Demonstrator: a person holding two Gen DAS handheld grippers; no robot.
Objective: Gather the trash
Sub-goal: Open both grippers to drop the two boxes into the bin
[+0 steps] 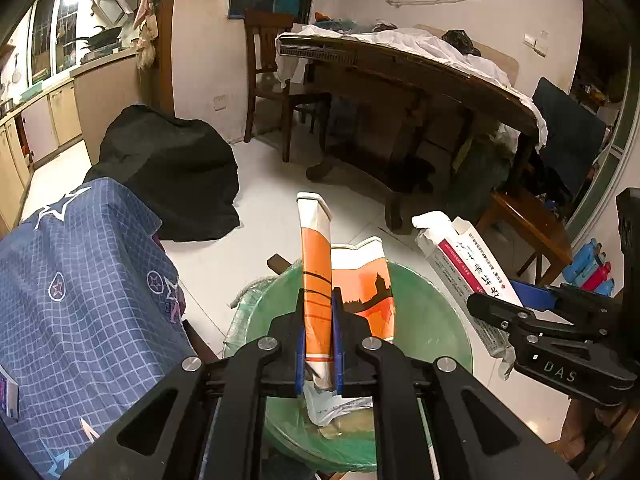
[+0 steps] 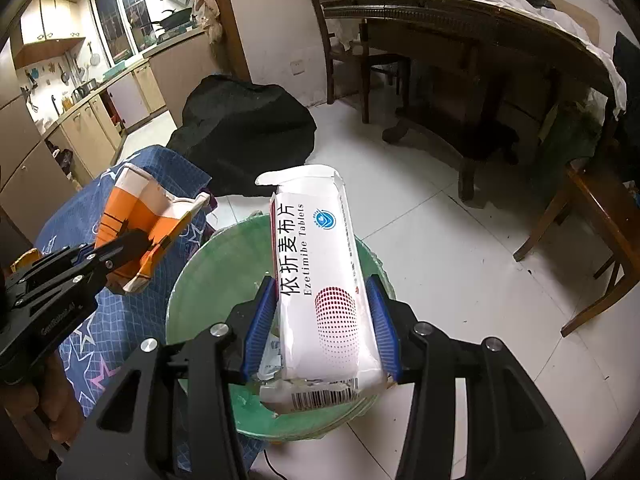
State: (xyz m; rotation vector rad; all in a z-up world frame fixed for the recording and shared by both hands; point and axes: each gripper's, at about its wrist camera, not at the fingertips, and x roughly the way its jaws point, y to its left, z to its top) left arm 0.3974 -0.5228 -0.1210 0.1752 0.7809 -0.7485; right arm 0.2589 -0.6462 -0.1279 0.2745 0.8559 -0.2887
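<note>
While we look along the left hand-held gripper (image 1: 319,332), we see its blue pads pinching a flattened orange-and-white cardboard carton (image 1: 317,280) that stands up between them above the round bin lined with a green plastic bag (image 1: 432,304). From here the carton shows only its narrow folded edge and one printed panel with a dark skyline. The right wrist view shows the same carton (image 2: 140,220) from the side, with its torn open top and its place over the blue checked cloth with stars (image 2: 96,344), just left of the bin's rim (image 2: 188,276).

To the right, the right hand-held gripper (image 2: 326,320) clamps a white tablet box printed with red dots and black lettering (image 2: 320,280) by its two long sides, above the bin's mouth. That view gives us the box's front, its blue logo and a barcode on the torn near end. In the left wrist view the box (image 1: 464,260) shows a red stripe along its side, and its lower end is hidden behind the black fingers.

The bin's bottom is largely covered by both grippers; we make out only crumpled pale scraps there, and cannot tell what they are. The dark wooden tabletop (image 2: 500,12) behind is cut off at the right edge.
</note>
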